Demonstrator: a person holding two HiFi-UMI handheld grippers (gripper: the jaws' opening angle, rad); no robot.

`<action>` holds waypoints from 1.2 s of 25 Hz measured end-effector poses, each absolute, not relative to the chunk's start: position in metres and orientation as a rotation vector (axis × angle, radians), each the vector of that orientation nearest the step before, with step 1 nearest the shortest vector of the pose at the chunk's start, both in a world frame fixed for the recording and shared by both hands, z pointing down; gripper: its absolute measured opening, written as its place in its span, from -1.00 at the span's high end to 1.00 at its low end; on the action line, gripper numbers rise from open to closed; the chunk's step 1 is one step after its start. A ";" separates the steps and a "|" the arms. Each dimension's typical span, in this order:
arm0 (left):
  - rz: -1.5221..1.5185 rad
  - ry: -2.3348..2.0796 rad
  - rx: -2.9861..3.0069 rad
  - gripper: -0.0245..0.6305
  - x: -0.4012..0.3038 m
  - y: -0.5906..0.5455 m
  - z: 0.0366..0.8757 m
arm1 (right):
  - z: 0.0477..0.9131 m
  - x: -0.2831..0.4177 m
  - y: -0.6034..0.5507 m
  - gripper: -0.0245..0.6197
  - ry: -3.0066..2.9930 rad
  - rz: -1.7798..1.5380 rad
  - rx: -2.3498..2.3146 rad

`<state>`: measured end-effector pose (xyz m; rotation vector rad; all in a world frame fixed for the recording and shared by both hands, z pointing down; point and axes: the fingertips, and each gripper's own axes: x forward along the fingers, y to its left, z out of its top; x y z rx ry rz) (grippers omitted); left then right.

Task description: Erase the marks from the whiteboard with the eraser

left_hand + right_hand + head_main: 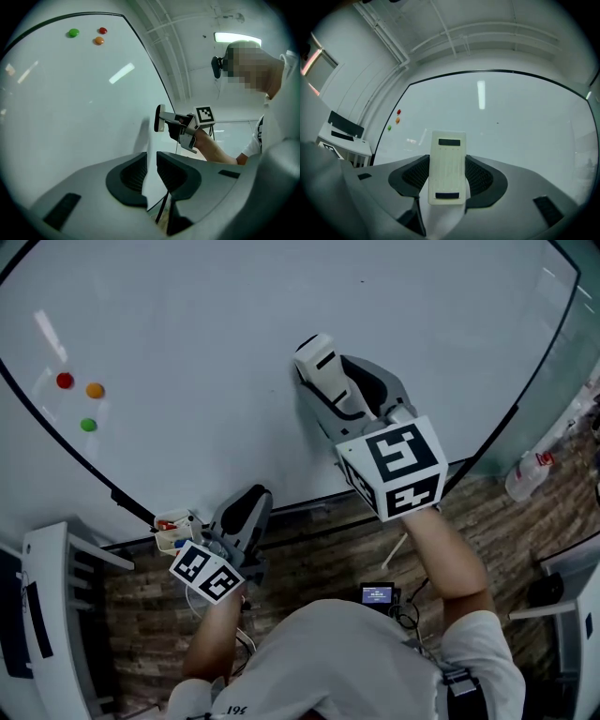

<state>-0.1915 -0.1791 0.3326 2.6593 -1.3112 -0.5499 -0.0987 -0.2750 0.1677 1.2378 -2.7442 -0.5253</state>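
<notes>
The whiteboard (206,352) fills the upper part of the head view, and its surface looks almost clean; only a tiny dark speck (364,281) shows near the top. My right gripper (324,390) is shut on a white eraser (316,358), whose far end rests against the board near its middle. In the right gripper view the eraser (447,166) stands upright between the jaws, with the speck (497,123) up to its right. My left gripper (246,514) hangs low by the board's bottom edge, its jaws nearly together on nothing (149,171). From there the eraser (160,118) is seen edge-on against the board.
Red (64,381), orange (95,390) and green (88,425) magnets sit at the board's left. A small marker tray (174,527) is beside the left gripper. A white desk (56,615) stands lower left, and a plastic bottle (528,474) is at the right over wood flooring.
</notes>
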 end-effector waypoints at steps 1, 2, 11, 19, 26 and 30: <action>-0.547 -1.320 2.665 0.76 -0.190 -0.182 0.328 | 0.162 -0.092 -0.278 0.14 -2.738 -0.533 1.258; -0.543 -1.331 2.669 0.76 -0.190 -0.185 0.324 | 0.157 -0.085 -0.281 0.14 -2.732 -0.540 1.280; -0.547 -1.406 2.727 0.76 -0.192 -0.204 0.286 | 0.106 -0.024 -0.312 0.14 -2.682 -0.560 1.492; -0.591 -1.431 2.792 0.76 -0.196 -0.217 0.242 | 0.084 0.004 -0.330 0.14 -2.637 -0.565 1.596; -0.651 -1.418 2.835 0.76 -0.189 -0.223 0.214 | 0.071 0.026 -0.344 0.14 -2.580 -0.563 1.683; -0.666 -1.411 2.851 0.76 -0.185 -0.225 0.207 | 0.070 0.030 -0.356 0.14 -2.542 -0.548 1.707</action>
